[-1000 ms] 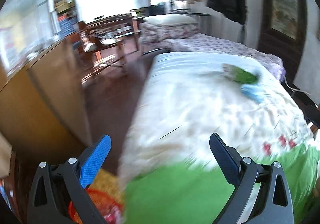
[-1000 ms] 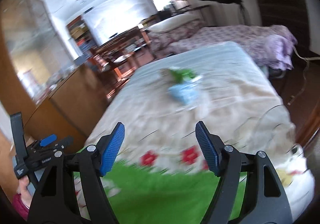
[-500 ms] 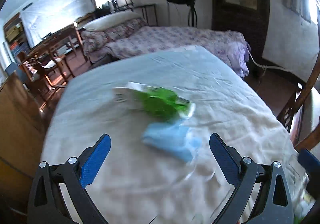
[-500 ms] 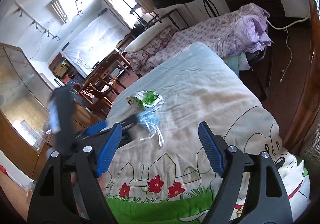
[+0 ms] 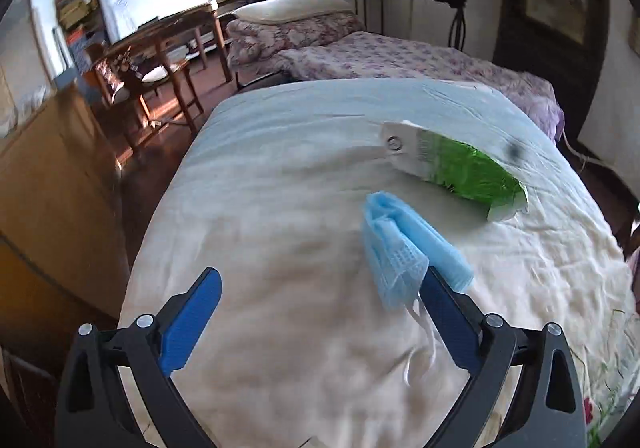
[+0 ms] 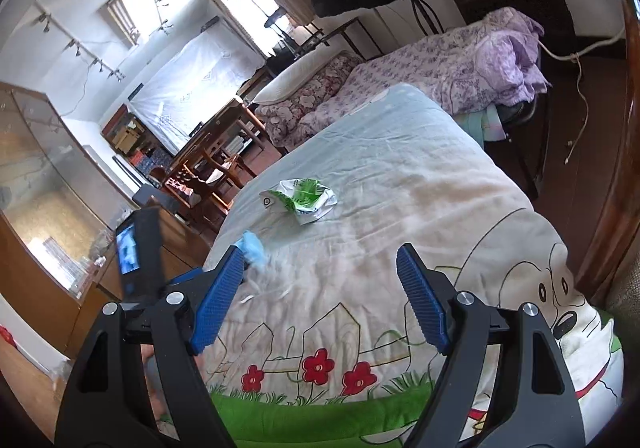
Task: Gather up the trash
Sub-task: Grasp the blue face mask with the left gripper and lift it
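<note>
A crumpled blue face mask lies on the pale bed sheet, its white ear loops trailing toward me. Just beyond it rests a green and white wrapper. My left gripper is open low over the sheet, and its right fingertip sits right against the mask's near edge; nothing is between the jaws. In the right wrist view my right gripper hangs open and empty further back over the bed. From there the wrapper shows ahead, and the mask is partly hidden behind its left finger.
A wooden cabinet stands along the left of the bed across a strip of dark floor. A second bed with a purple floral cover adjoins the far end. Table and chairs stand beyond. A white cord hangs at the right.
My left gripper swung from the bed's near corner across to the mask and wrapper and came lower and closer. The right gripper's view rolled, then steadied; its jaws stayed apart.
</note>
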### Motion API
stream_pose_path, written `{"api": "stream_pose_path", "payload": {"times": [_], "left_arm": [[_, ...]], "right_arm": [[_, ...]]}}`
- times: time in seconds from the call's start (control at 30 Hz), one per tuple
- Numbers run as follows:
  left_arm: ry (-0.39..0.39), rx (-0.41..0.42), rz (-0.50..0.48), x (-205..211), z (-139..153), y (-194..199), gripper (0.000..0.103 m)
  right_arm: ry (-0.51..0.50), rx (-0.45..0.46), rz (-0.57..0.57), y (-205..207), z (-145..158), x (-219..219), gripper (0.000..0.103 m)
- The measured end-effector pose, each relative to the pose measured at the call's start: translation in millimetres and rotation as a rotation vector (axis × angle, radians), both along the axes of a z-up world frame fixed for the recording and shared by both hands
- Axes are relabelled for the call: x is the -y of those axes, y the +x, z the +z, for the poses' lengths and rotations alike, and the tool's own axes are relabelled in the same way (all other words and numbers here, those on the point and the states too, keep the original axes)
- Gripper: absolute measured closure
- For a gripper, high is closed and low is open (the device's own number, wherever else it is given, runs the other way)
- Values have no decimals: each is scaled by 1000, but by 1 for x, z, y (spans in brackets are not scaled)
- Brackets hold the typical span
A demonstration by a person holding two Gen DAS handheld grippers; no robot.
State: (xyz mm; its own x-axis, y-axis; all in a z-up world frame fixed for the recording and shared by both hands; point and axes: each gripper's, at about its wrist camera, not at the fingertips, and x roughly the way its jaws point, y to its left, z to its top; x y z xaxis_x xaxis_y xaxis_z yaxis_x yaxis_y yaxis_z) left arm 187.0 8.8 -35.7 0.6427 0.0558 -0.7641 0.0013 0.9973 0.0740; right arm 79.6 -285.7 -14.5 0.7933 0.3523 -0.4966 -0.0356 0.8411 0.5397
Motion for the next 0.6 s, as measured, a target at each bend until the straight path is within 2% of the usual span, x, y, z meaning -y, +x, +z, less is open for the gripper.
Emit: {"api": "stream_pose_path", "payload": {"times": [0.1,0.17,0.33,0.47,0.6], "left_arm": [[-49,2,-48,-1,7,-10,6],[-64,38,-97,8,13,-17,6],[-43,84,-172,31,16,-22,6],[-25,61,-156,41,10,-4,6],[-32,2,-110,34,-2,20,6]], "right_arm": [[-8,0,-2,-2,0,-1,26],[-4,-4,-5,-2,0,0,26],[-3,-6,-7,-2,-1,1,26],[-10,-9,-7,-2,-1,1,26],[-6,-19,-8,-1,-2,0,26]]}}
